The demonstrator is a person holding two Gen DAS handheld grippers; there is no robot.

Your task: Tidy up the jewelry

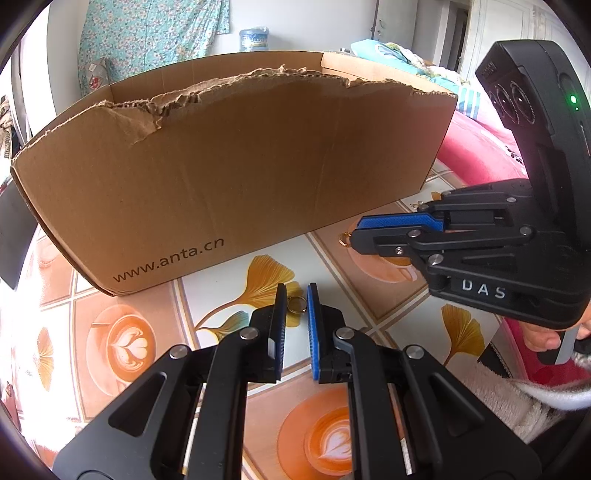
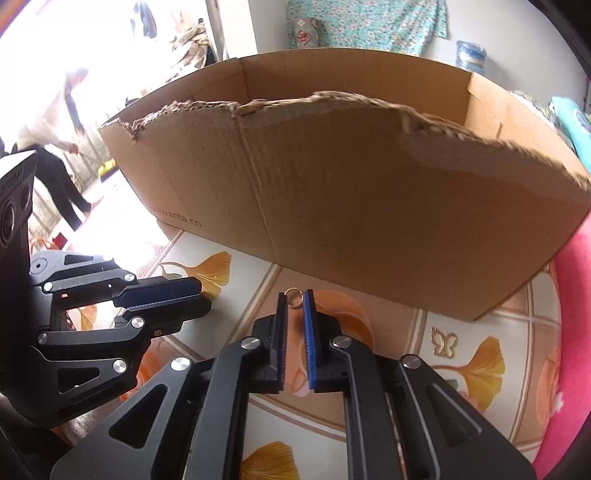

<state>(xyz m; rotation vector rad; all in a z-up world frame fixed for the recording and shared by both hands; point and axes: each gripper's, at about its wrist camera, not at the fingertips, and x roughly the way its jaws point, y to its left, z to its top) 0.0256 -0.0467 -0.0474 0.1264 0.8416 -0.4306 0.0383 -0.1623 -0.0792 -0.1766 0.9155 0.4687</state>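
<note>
brown cardboard box (image 1: pixel 240 166), gold rings (image 1: pixel 296 305), ginkgo-and-latte patterned tablecloth (image 1: pixel 122 332)

A lived-in home, likely a bedroom: a floral cloth (image 1: pixel 147 33) hangs on the wall at eleven o'clock, rumpled bedding (image 1: pixel 417 61) lies at one o'clock, and a table under a coffee-and-leaf printed cover (image 1: pixel 122 343) bears a torn cardboard box (image 1: pixel 236 166).

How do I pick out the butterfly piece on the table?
Start at the torn cardboard box. In the right wrist view, just below its near right corner, the butterfly piece lies flat on the tablecloth. It is a gold outline of two wings, unlike the plain round gold ring by the right gripper.
</note>
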